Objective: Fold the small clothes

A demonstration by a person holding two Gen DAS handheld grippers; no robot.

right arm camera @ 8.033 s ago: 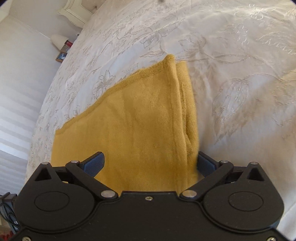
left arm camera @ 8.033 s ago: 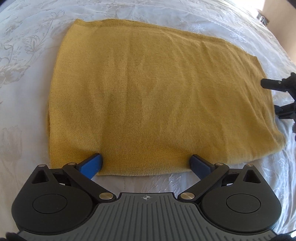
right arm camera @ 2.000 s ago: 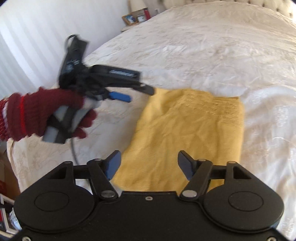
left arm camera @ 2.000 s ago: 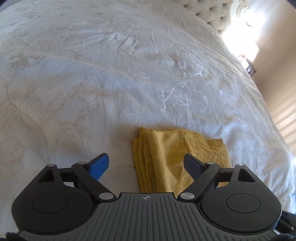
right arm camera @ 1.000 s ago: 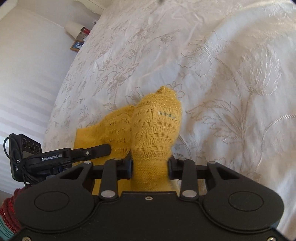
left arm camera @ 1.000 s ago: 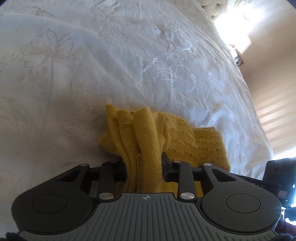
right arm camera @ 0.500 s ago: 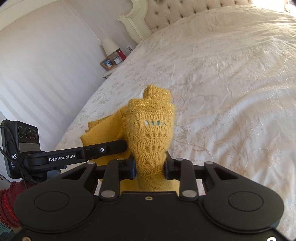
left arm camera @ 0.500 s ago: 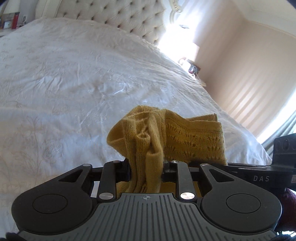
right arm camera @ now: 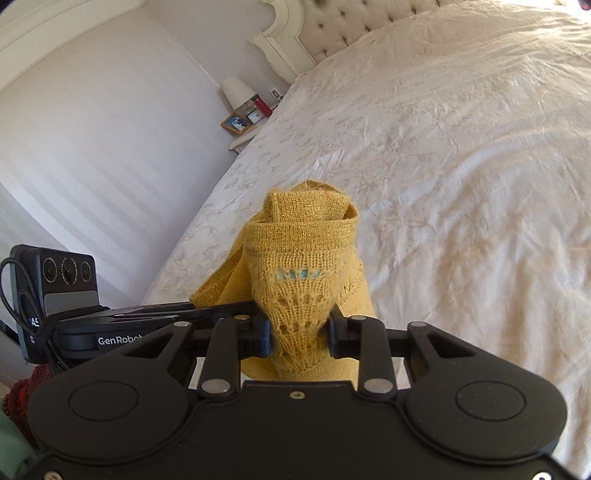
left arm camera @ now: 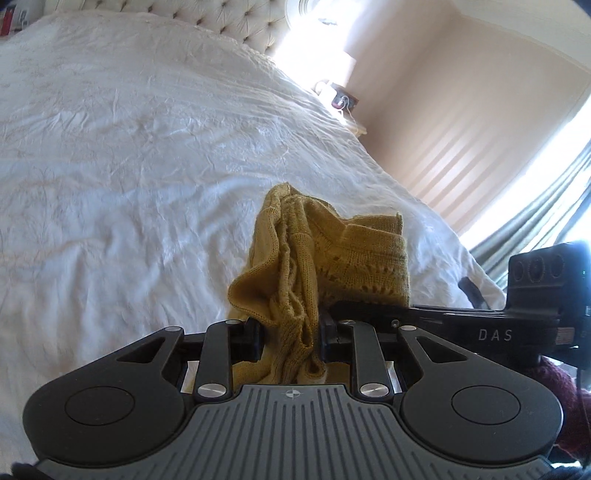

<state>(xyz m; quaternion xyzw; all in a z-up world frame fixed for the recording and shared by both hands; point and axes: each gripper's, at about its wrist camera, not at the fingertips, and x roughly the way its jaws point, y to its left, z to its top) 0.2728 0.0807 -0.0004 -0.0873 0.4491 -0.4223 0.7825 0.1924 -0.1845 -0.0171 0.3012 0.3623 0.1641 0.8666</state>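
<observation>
The left wrist view alone takes in the window side of the room: a striped peach wall (left arm camera: 461, 147), green curtains (left arm camera: 546, 218) and a small bedside stand with clutter (left arm camera: 341, 101) past the tufted headboard (left arm camera: 221, 18). The right wrist view alone shows the other side: a white striped wall (right arm camera: 92, 147), a nightstand with a lamp (right arm camera: 236, 92), a framed picture (right arm camera: 236, 123) and a small clock (right arm camera: 255, 116).

In the left view, the left gripper (left arm camera: 291, 339) is clamped on a bunched edge of the folded yellow knit garment (left arm camera: 314, 258); the cloth fills the gap between its fingers and rises forward in loose folds, held up off the white embroidered bedspread (left arm camera: 129, 166). At the right of this view the right gripper (left arm camera: 373, 308) reaches in sideways, its tip buried behind the lace-patterned part of the knit, so its grasp cannot be read here.

In the right view, the right gripper (right arm camera: 300, 334) is closed on the garment's openwork end (right arm camera: 299, 280), which stands up between the fingers with a rolled edge on top and a small blue mark on the knit. The left gripper (right arm camera: 207, 310) comes in from the left, its tip meeting the same bundle. The garment seems to hang clear of the bedspread (right arm camera: 461, 166), though its underside is hidden.
</observation>
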